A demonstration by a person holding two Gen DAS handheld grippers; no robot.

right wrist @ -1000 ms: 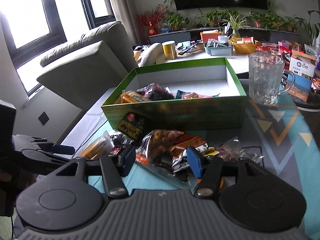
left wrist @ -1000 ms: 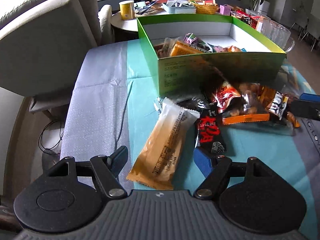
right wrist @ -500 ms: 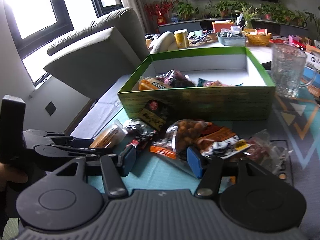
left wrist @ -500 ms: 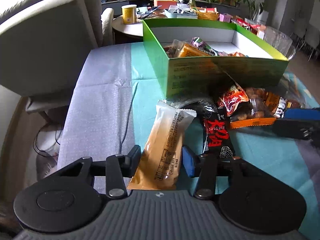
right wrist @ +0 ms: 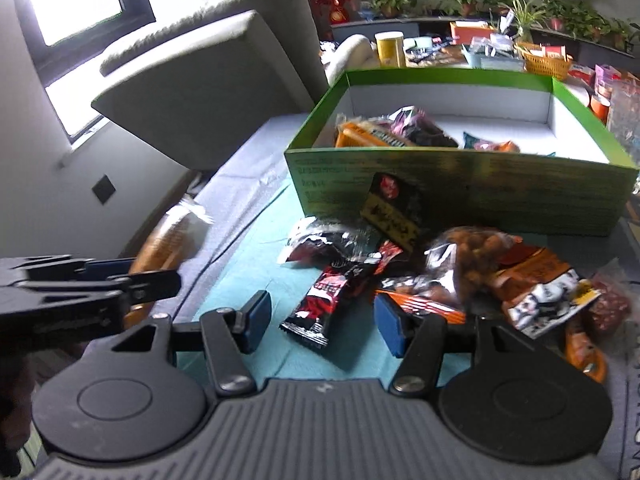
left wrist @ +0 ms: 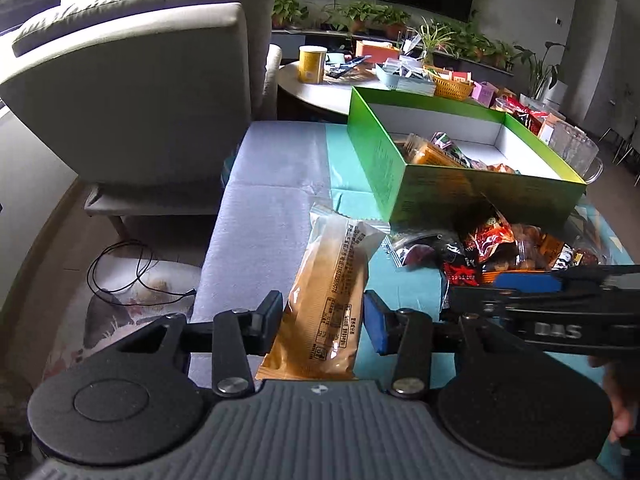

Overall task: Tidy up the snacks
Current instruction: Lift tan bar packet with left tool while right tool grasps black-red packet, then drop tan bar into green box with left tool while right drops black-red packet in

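Note:
My left gripper [left wrist: 322,326] is shut on a long tan bread packet [left wrist: 332,296], held lifted with its far end pointing toward the green box [left wrist: 400,176]. The packet and left gripper also show at the left of the right wrist view [right wrist: 168,240]. My right gripper [right wrist: 318,326] is open, its fingers either side of a red-and-black snack bar [right wrist: 326,300] lying on the teal cloth. A heap of snack packets [right wrist: 500,280] lies in front of the green box [right wrist: 460,196], which holds several snacks at its left end.
A grey armchair [left wrist: 152,92] stands left of the table. A glass mug [left wrist: 572,152] stands beyond the box on the right. A round table [left wrist: 320,84] with a yellow can, baskets and plants is behind. Cables lie on the floor at the left [left wrist: 128,268].
My left gripper closed on the bread packet and lifted it, tilting the view up. My right gripper moved left over the red-and-black bar, staying open.

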